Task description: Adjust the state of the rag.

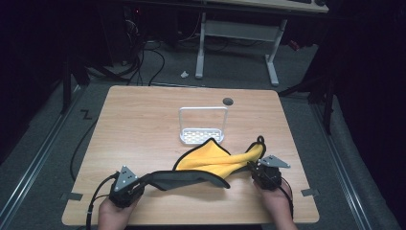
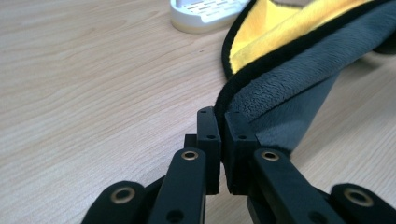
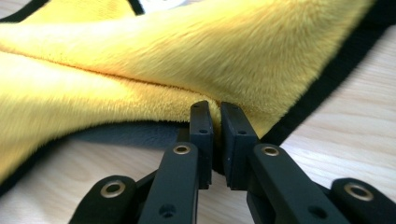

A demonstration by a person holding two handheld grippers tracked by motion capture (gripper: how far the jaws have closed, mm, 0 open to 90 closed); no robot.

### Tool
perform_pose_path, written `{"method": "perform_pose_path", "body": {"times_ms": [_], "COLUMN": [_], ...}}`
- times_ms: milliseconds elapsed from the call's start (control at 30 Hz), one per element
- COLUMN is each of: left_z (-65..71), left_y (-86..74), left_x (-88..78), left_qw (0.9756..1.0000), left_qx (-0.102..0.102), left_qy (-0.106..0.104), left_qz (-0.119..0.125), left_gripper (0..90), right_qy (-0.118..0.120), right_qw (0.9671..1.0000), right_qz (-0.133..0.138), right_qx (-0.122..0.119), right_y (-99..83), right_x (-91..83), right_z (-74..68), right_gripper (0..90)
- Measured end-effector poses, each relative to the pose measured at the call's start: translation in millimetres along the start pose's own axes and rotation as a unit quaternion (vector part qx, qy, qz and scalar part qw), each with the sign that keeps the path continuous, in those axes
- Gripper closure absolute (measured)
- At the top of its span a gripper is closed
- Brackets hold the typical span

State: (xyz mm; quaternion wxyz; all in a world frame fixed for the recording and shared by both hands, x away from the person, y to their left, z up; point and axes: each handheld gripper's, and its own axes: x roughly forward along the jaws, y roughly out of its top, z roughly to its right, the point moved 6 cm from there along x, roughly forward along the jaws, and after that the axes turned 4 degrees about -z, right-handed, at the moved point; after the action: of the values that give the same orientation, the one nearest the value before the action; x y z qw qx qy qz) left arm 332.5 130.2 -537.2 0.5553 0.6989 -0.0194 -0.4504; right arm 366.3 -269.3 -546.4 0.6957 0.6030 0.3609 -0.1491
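I have the cloth (image 1: 210,165), yellow on 1 face and grey on the other, stretched low over the bench (image 1: 143,124) between my 2 hands. My left hand-held gripper (image 2: 219,140) is clenched on its black-bound grey edge; my right hand-held gripper (image 3: 215,135) pinches a yellow fold. It looks light, limp and plush, so I judge the stitched border the surest hold.

A light wooden surface (image 1: 143,120) stands on grey carpeted floor (image 1: 57,124). Behind it, a white-legged desk (image 1: 239,33) and tangled black cables (image 1: 139,57) sit in dim light.
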Motion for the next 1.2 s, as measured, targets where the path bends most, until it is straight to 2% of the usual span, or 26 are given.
{"method": "perform_pose_path", "body": {"times_ms": [100,167,233,267,300,367,400,433,500,667,700,800,933,1100,1200], "left_z": [5.7,16.7,35.2,50.1,65.0,87.9,94.7,98.8,96.5,71.3,68.1,58.8,47.1,33.3,26.2], "left_y": [-1.4,-4.1,-5.4,-5.8,-6.1,-6.9,-7.9,-9.7,-12.3,-13.9,-13.9,-14.3,-22.3,-30.5,-33.1], "left_x": [0.8,-0.5,-3.5,-4.8,-4.9,-1.6,1.4,6.2,12.0,12.7,11.8,6.3,-0.5,-7.8,-9.2], "left_qw": [0.9998,0.9978,0.9935,0.9897,0.9878,0.9842,0.983,0.9813,0.9809,0.9799,0.9801,0.9817,0.9839,0.9839,0.9839], "left_qx": [0.002,-0.004,-0.012,0.003,0.028,0.072,0.084,0.083,0.073,0.003,-0.003,-0.002,-0.005,-0.034,-0.046], "left_qy": [-0.019,-0.065,-0.112,-0.142,-0.152,-0.157,-0.158,-0.166,-0.169,-0.19,-0.19,-0.181,-0.162,-0.161,-0.159], "left_qz": [-0.004,-0.013,-0.013,-0.016,-0.024,-0.038,-0.043,-0.05,-0.063,-0.061,-0.059,-0.059,-0.074,-0.07,-0.068], "left_gripper": [86.3,85.9,85.8,85.5,85.2,81.8,79.1,75.3,66.8,52.9,50.6,45.1,46.9,46.5,45.4], "right_qy": [-0.003,-0.007,-0.015,-0.014,-0.018,-0.022,-0.022,-0.021,-0.022,-0.012,-0.005,0.01,0.036,0.064,0.085], "right_qw": [0.9999,0.9999,0.9998,0.9999,0.9998,0.9997,0.9998,0.9998,0.9997,0.9994,0.9994,0.9991,0.9977,0.9956,0.9936], "right_qz": [0.003,0.011,0.01,0.006,0.003,0.0,0.002,0.005,0.014,0.03,0.032,0.036,0.04,0.02,-0.001], "right_qx": [0.012,0.01,0.006,0.005,0.006,0.005,0.002,0.003,0.002,-0.009,-0.013,-0.021,-0.041,-0.066,-0.074], "right_y": [0.7,1.8,-1.3,-2.9,-5.1,-8.7,-9.5,-9.5,-8.2,-8.0,-8.3,-7.6,-7.7,-13.9,-16.9], "right_x": [-2.7,-7.3,-11.3,-12.4,-13.5,-16.8,-19.0,-21.8,-28.1,-40.2,-41.6,-44.1,-47.1,-43.3,-36.6], "right_z": [5.1,4.7,3.9,4.1,4.7,5.5,5.5,4.9,2.8,-10.2,-13.7,-23.6,-45.5,-67.3,-76.9], "right_gripper": [84.7,84.1,79.8,74.5,71.7,67.1,64.4,63.2,60.8,59.1,59.2,60.5,66.4,73.9,84.4]}}
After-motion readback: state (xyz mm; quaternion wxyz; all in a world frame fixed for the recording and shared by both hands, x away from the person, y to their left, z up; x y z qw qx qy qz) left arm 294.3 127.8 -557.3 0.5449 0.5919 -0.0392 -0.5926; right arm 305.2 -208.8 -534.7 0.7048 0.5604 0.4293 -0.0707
